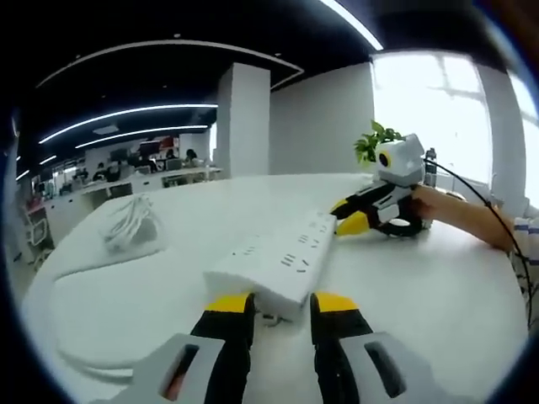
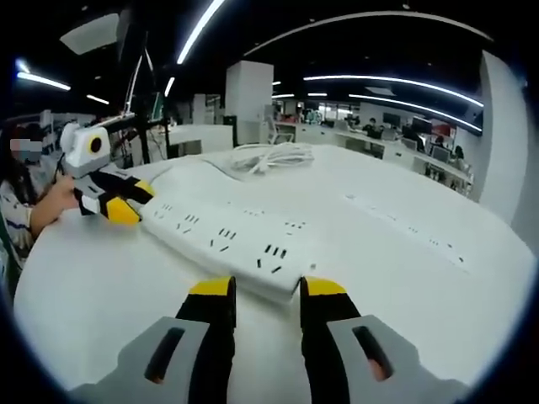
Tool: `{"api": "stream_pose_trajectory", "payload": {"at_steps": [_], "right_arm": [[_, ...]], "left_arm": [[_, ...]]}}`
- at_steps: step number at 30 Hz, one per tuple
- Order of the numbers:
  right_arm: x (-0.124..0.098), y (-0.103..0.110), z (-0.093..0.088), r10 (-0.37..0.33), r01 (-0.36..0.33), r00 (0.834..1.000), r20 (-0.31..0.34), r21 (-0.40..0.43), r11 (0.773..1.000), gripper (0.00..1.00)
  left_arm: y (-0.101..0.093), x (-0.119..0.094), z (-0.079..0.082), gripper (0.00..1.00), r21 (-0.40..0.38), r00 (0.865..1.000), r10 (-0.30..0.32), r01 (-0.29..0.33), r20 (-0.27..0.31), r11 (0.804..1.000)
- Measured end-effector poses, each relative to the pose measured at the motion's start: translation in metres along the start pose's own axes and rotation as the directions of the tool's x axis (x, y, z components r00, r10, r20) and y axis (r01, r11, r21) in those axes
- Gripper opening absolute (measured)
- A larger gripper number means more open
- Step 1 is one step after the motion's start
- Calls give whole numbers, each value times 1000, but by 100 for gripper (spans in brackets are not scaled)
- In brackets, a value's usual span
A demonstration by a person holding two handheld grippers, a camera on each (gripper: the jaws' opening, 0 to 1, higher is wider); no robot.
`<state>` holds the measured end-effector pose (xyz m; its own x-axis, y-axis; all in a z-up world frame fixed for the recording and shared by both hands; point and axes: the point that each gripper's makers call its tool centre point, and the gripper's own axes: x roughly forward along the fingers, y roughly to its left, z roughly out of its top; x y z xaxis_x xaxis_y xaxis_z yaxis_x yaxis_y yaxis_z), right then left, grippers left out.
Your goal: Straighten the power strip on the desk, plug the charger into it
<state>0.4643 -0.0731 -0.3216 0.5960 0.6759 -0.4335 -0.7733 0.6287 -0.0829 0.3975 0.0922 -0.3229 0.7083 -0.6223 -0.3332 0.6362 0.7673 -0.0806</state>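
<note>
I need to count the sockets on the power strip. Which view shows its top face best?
The right gripper view: the power strip lies broadside, socket rows clearly visible. The left gripper view shows the strip end-on and foreshortened, its far sockets bunched together.

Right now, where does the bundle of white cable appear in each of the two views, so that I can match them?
Left gripper view: the coiled white cable lies at the left on the white desk, left of the power strip.
Right gripper view: it lies at the upper middle, beyond the power strip's far end.
Shared landmark: the white power strip, which stretches away just in front of each view's own tongs.
</note>
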Motion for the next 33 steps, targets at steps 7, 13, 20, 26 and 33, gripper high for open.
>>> {"api": "stream_pose_trajectory", "payload": {"at_steps": [7,13,20,26,33], "right_arm": [[-1,4,-1,6,-6,1000,-2,7,1000,29],[-1,4,0,7,-7,1000,-4,6,1000,28],[-2,6,-1,7,-7,1000,-12,5,1000,28],[-2,7,-1,-4,4,1000,-25,-6,1000,28],[-3,9,-2,-7,6,999,-37,-22,1000,27]], "left_arm": [[0,-2,-1,26,16,1000,10,-10,-5,1000],[0,-3,-2,25,13,1000,12,-12,-7,1000],[1,-5,-3,25,15,1000,11,-11,-10,1000],[1,-5,-3,25,13,1000,9,-9,-13,1000],[1,-6,-3,25,18,1000,7,-6,-17,1000]]}}
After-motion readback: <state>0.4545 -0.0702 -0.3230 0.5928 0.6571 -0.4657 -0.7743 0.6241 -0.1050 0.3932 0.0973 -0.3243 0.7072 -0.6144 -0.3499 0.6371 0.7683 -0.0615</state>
